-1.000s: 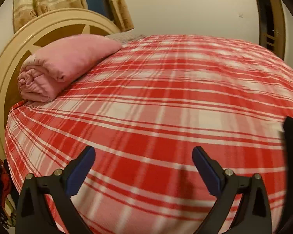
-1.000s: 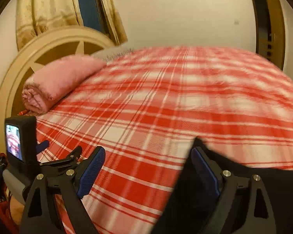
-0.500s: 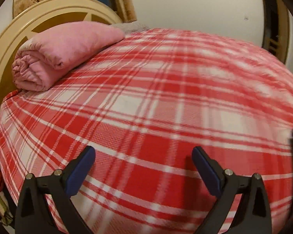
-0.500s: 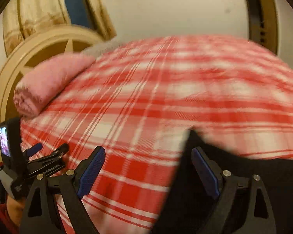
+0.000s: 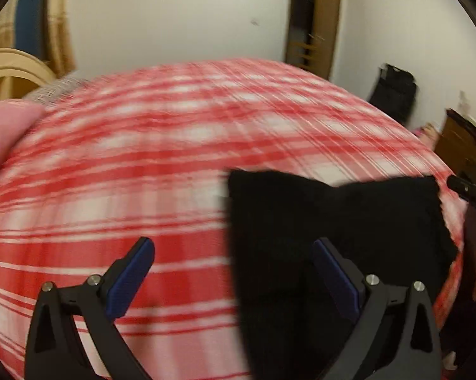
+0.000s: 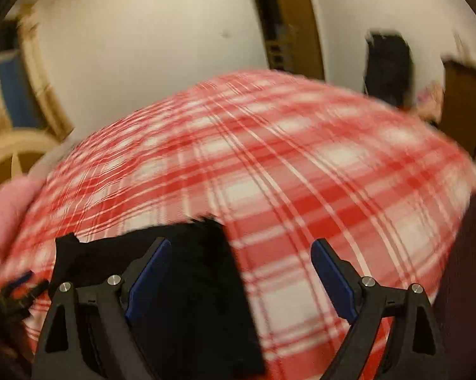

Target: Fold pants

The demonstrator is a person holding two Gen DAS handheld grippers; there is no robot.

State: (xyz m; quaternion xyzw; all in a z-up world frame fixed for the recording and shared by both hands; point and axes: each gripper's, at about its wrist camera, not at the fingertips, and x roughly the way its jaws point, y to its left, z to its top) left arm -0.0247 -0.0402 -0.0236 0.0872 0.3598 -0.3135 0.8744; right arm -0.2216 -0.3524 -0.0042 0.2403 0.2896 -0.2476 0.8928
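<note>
Black pants (image 5: 333,221) lie on the red plaid bedspread (image 5: 143,158) near its front edge. In the left wrist view they fill the lower right, under and past the right finger of my left gripper (image 5: 234,272), which is open and empty. In the right wrist view the pants (image 6: 190,285) lie at the lower left, under the left finger of my right gripper (image 6: 241,269), also open and empty. Both views are motion-blurred.
A pink rolled blanket (image 5: 3,133) lies at the left by the cream headboard (image 5: 13,69). A dark bag (image 5: 393,91) and a brown cabinet (image 5: 466,148) stand beyond the bed's right side. A doorway (image 5: 310,22) is in the far wall.
Both grippers have swung to the right. The pants now sit well inside both views, and the bag and cabinet have come into sight. The jaws stayed open.
</note>
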